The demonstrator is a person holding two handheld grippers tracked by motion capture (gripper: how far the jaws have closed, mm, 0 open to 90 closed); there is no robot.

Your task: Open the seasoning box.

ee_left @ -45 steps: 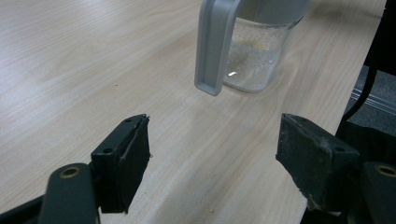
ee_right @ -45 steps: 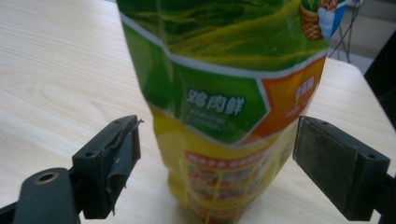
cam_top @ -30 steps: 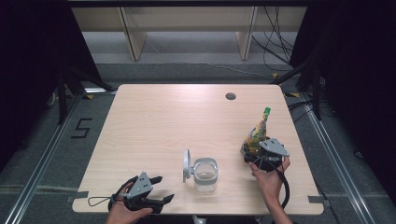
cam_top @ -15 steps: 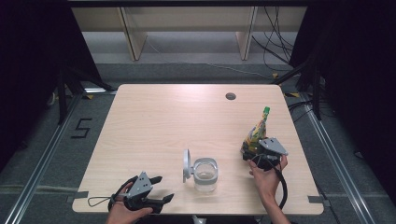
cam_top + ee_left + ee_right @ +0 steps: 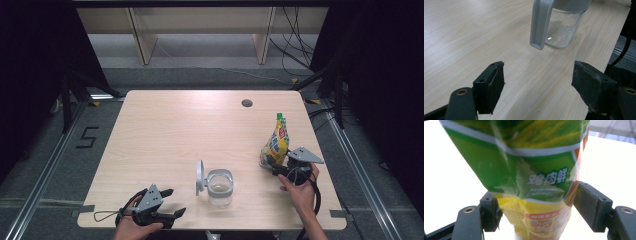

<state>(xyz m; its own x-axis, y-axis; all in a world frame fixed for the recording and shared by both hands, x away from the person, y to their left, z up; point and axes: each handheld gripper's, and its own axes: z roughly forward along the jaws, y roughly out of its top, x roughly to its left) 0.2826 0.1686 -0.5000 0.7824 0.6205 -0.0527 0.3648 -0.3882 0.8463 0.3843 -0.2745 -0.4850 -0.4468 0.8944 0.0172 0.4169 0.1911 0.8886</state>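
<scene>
Two black jaws of the right gripper (image 5: pixel 272 165) have just been closing around the green-and-yellow seasoning pouch (image 5: pixel 531 170) at four o'clock, not yet clamping; a pickup looks imminent.

Light wood table (image 5: pixel 165 125), grey floor (image 5: pixel 45 165), dark surroundings

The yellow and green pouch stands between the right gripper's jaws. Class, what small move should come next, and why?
Probably close the right gripper a little more. Its jaws have just been closing around the pouch, and in the right gripper view the pads look at or just short of its lower sides; whether they grip yet I cannot tell. A firm hold should come before lifting.
</scene>
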